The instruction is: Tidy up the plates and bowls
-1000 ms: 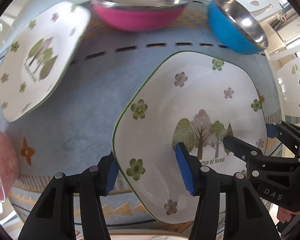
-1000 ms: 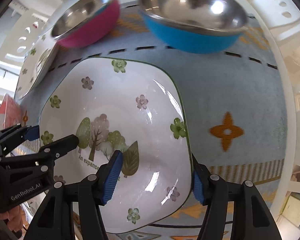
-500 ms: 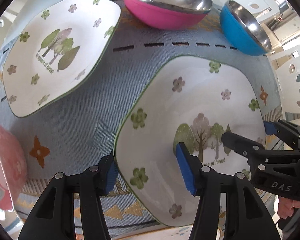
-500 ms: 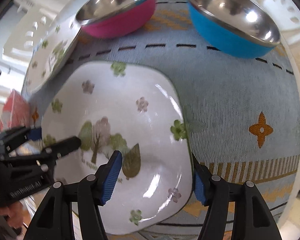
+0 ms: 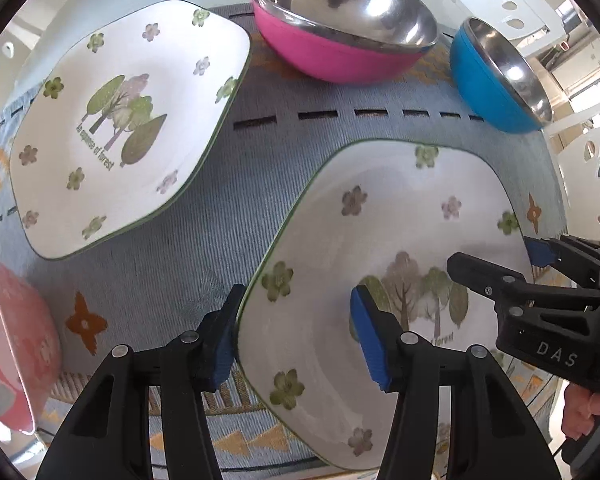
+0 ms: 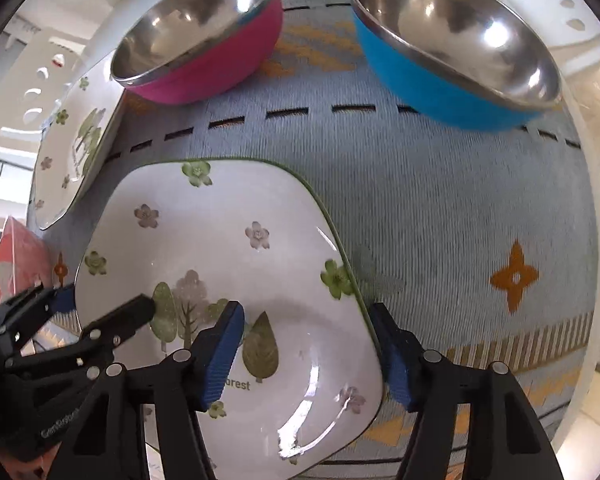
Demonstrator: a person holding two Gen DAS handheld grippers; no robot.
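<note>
A white square plate with trees and flowers (image 5: 380, 232) (image 6: 220, 248) is held between both grippers above the blue-grey mat. My left gripper (image 5: 296, 340) is shut on its left rim, one pad under and one pad on top. My right gripper (image 6: 308, 352) is shut on its right rim; it also shows in the left wrist view (image 5: 496, 260). A second matching plate (image 5: 128, 120) (image 6: 76, 152) lies on the mat at the left. A pink steel bowl (image 5: 340, 52) (image 6: 204, 68) and a blue steel bowl (image 5: 496, 84) (image 6: 448, 80) stand at the back.
The patterned mat (image 5: 236, 208) (image 6: 452, 216) covers the table. A pink pack with a cartoon figure (image 5: 12, 344) (image 6: 16, 260) sits at the left edge. White chairs (image 5: 596, 168) stand beyond the table at the right.
Both grippers have moved with the held plate, so the second plate and the bowls now sit further right and lower in view. The grip on the plate is unchanged.
</note>
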